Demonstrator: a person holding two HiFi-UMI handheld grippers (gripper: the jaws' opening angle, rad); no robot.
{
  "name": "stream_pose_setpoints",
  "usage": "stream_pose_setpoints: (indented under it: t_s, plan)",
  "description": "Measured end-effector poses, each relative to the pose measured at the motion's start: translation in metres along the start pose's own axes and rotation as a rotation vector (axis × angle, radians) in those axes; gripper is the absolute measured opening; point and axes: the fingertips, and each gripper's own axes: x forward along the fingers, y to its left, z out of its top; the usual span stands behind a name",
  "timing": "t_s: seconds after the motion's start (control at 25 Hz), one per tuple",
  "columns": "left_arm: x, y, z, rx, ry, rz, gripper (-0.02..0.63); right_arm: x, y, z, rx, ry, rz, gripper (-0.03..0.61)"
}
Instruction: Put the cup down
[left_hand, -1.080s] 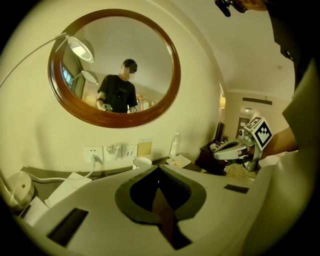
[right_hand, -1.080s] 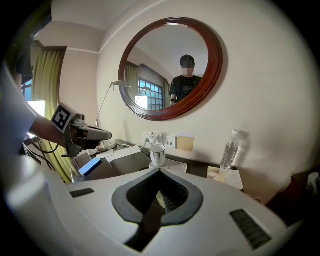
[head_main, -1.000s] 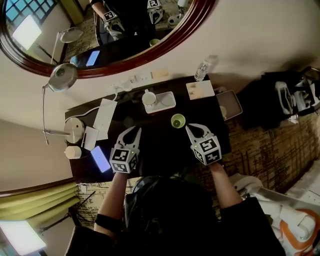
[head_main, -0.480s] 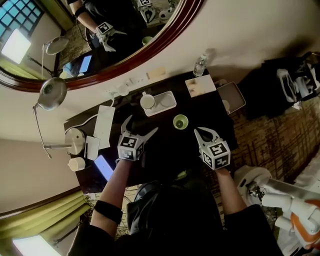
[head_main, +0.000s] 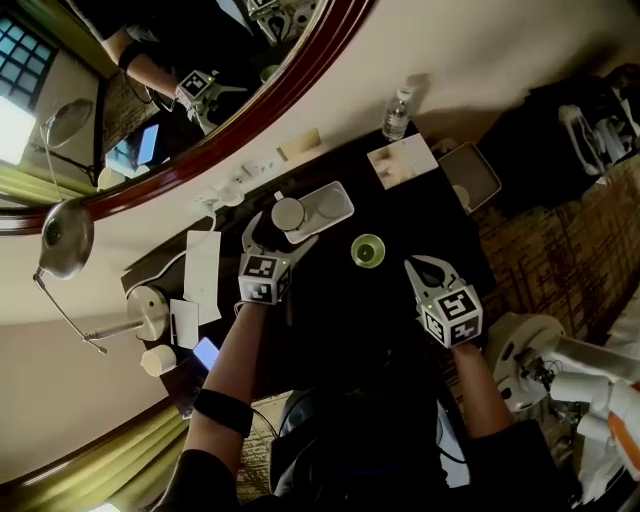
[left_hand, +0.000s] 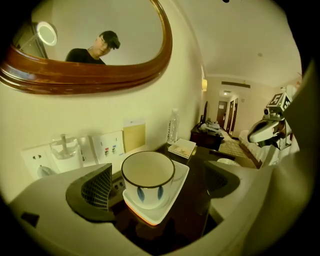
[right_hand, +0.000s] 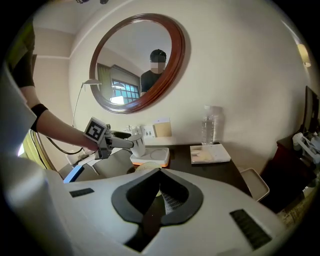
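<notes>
Left hand-held gripper (head_main: 280, 232): jaws have just been opening and now stand spread wide. White cup (left_hand: 148, 181) stands upright between them. Both pads (left_hand: 98, 187) are off the cup wall, with a gap on either side, so nothing is gripped.

The white cup sits on the near corner of a white tray (left_hand: 181, 171), and the tray rests on the dark surface (head_main: 400, 215) close to the wall. The cup looks empty, its rim level, with no tilt.

Right hand-held gripper (head_main: 425, 268): jaws fully together, holding nothing. It hangs over the near right part of the surface, well apart from the tray.

A small green cup (head_main: 368, 250) stands on the bare surface between the two grippers, touched by neither.

Progress, as a judgement: taking the white cup as the task's cup, it is already carried by the tray and no jaw bears on it. Read that way, the placing itself looks finished, and what is left is to draw the open jaws clear without knocking the cup. The same pose would also fit a reach-in before a grasp, and these views alone do not settle which. The green cup is likewise down and free.
</notes>
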Motion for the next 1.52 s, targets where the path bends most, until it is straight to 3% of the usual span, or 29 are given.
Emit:
stream_pose_setpoints:
  t_s: [0.2, 0.4, 0.64, 0.96, 1.24, 1.52]
  plan:
    - [0.027, 0.005, -0.017, 0.044, 0.017, -0.025, 0.562, 0.014, -0.004, -0.011, 0.018, -0.008, -0.001, 0.015]
    - [0.026, -0.006, 0.011, 0.048, 0.0, -0.031, 0.552, 0.031, -0.001, -0.03, 0.054, -0.004, 0.01, 0.015]
    - [0.029, 0.006, 0.008, 0.056, -0.01, 0.025, 0.399, 0.025, -0.005, -0.054, 0.069, 0.021, 0.009, 0.015]
    - [0.027, 0.004, 0.011, 0.064, -0.041, 0.064, 0.39, 0.012, -0.014, -0.061, 0.087, 0.026, -0.002, 0.015]
    - [0.004, -0.024, 0.02, 0.105, -0.066, 0.024, 0.39, 0.006, -0.011, -0.063, 0.068, 0.032, 0.026, 0.015]
    - [-0.023, -0.06, 0.004, 0.089, -0.065, 0.006, 0.39, 0.006, -0.003, -0.05, 0.057, 0.019, 0.061, 0.015]
